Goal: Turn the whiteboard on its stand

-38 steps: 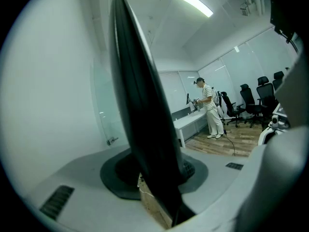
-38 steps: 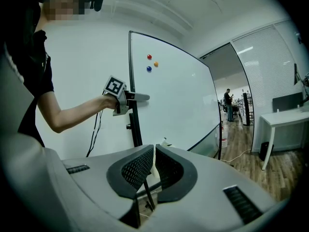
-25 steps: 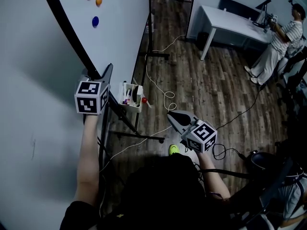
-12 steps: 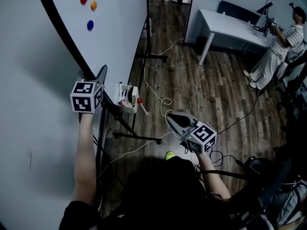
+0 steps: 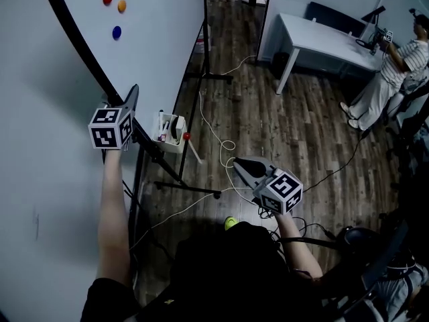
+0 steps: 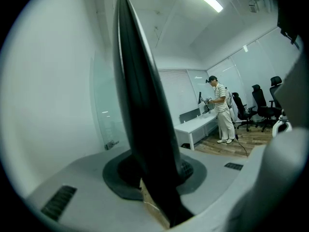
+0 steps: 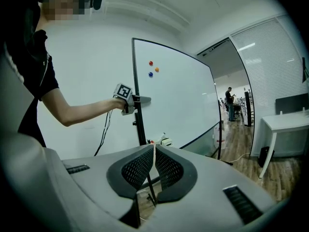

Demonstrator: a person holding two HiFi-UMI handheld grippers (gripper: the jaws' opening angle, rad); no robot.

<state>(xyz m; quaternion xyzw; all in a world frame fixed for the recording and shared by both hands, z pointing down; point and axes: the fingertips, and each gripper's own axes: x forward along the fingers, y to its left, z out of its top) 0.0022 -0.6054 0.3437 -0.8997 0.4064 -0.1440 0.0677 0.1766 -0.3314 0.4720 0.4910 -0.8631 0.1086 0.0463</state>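
Whiteboard point(image 5: 155, 32) edge sits between the closing jaws of the left gripper point(image 5: 129, 99), which should clamp firmly before swinging it; the right gripper point(image 5: 241, 164) hangs pinched together, empty.

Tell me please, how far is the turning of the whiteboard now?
Done: the left gripper is at the whiteboard edge. In hand: its fingers are closing around the black frame. Left: the turn itself; the right gripper is shut, empty, away.
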